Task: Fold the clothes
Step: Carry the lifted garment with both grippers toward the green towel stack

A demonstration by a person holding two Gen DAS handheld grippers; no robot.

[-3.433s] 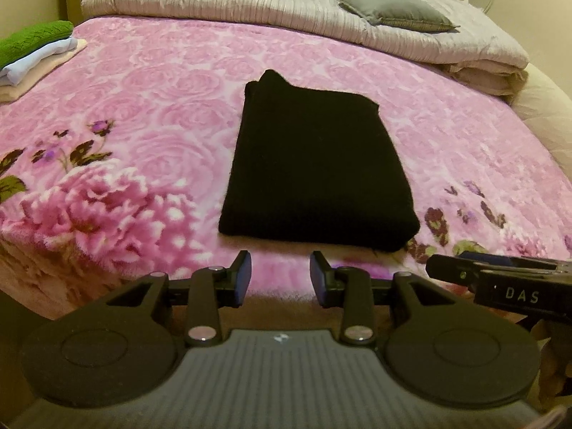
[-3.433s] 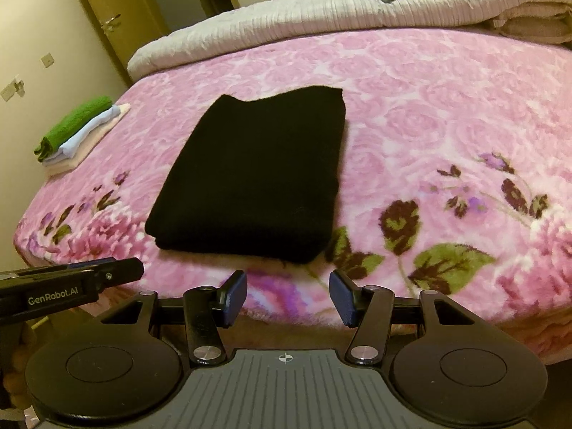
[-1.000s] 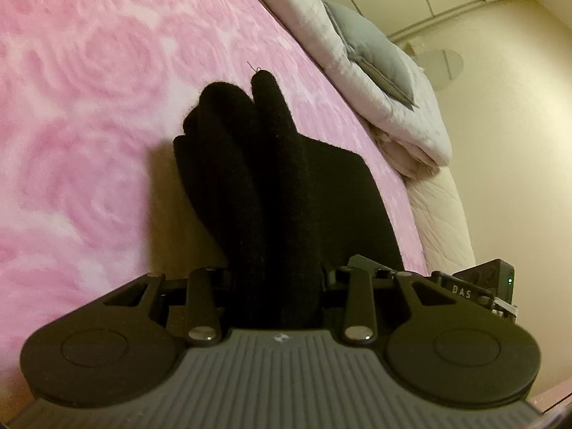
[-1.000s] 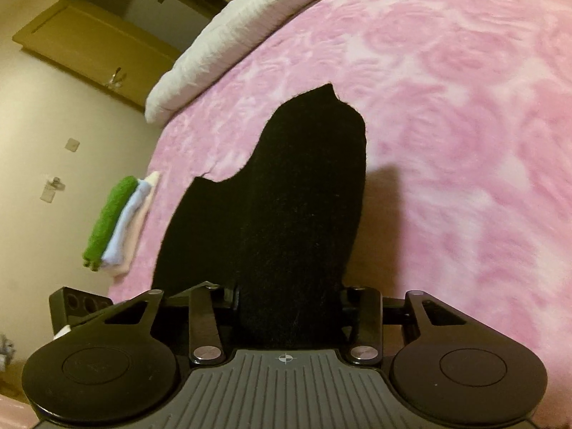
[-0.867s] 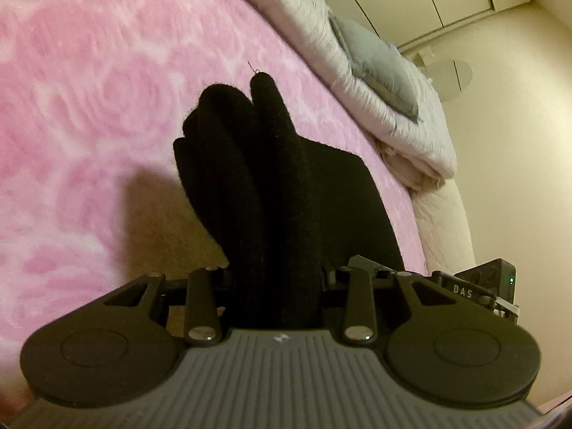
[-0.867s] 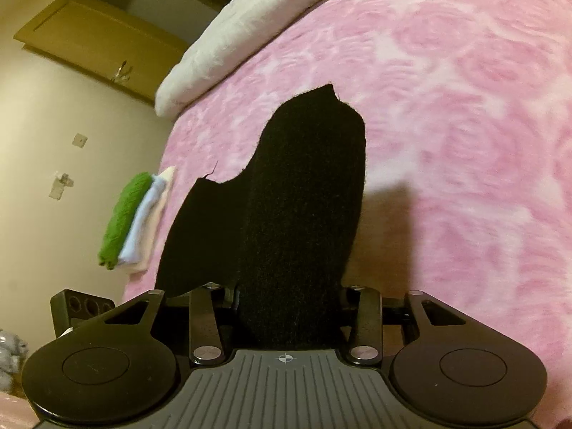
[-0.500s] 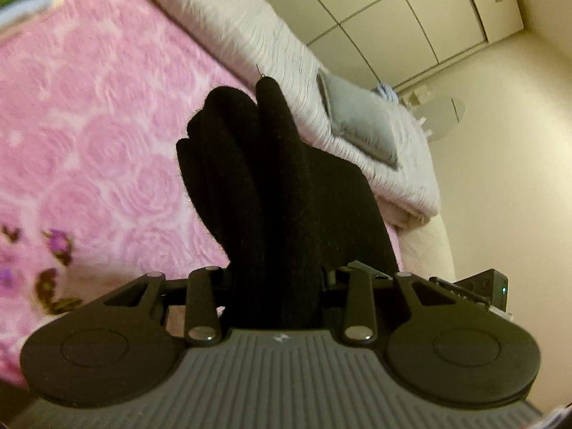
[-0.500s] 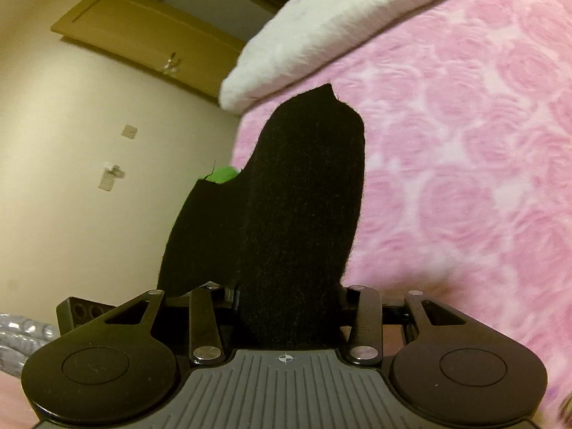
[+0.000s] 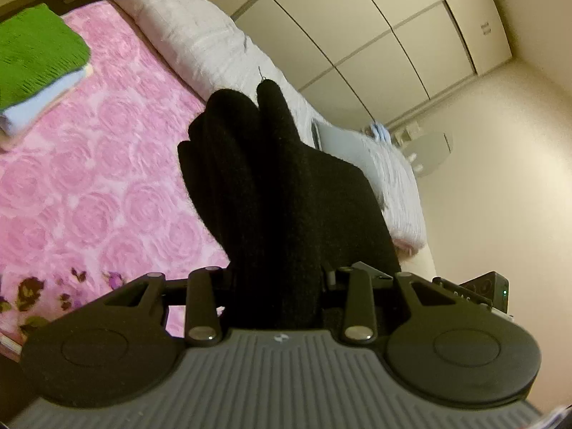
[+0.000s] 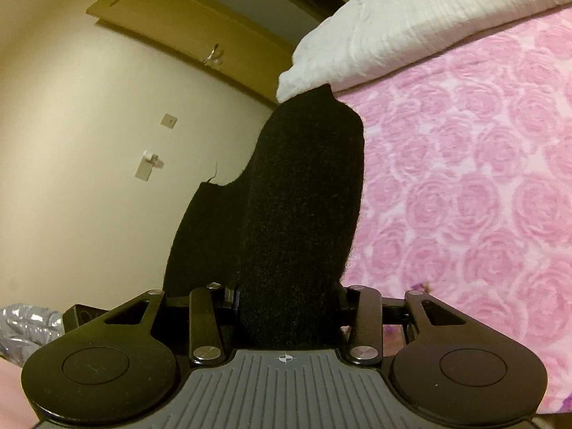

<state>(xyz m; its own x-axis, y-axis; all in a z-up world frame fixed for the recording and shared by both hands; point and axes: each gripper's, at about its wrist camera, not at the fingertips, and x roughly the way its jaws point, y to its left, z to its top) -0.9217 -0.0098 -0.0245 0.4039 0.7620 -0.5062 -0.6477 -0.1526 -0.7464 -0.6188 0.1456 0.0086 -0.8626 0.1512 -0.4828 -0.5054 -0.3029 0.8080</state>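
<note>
So the biggest thing here is the bed, covered by a pink rose-print blanket [image 9: 89, 186] that fills the left half of the left wrist view and the right half of the right wrist one, with darker purple flowers and leaves printed near its edge. Along the head end lies a long rolled-up white quilt [image 9: 186, 39], puffy and ribbed, and behind it runs a wall of cream wardrobe doors [image 9: 375, 46]. On the other side of the room there's a wooden door [image 10: 186, 21] with a metal handle, set in a plain beige wall. Next down in size is the folded black garment [image 9: 271, 193], a thick fuzzy knit thing, bunched into a few fat folds. It's held up off the blanket between both tools, sticking up right in front of each camera and blocking the middle of both views. The left gripper [image 9: 277, 286] is clamped tight on one end of it, fabric stuffed between the fingers. The right gripper [image 10: 289, 307] is squeezed onto the other end the same way, with a loose thread poking off the cloth's edge to the left. Over in the far left corner sits a small stack of folded clothes [image 9: 35, 68], green on top, pale blue below it. A grey pillow [image 9: 343, 146] peeks out just behind the black knit, on the quilt.
</note>
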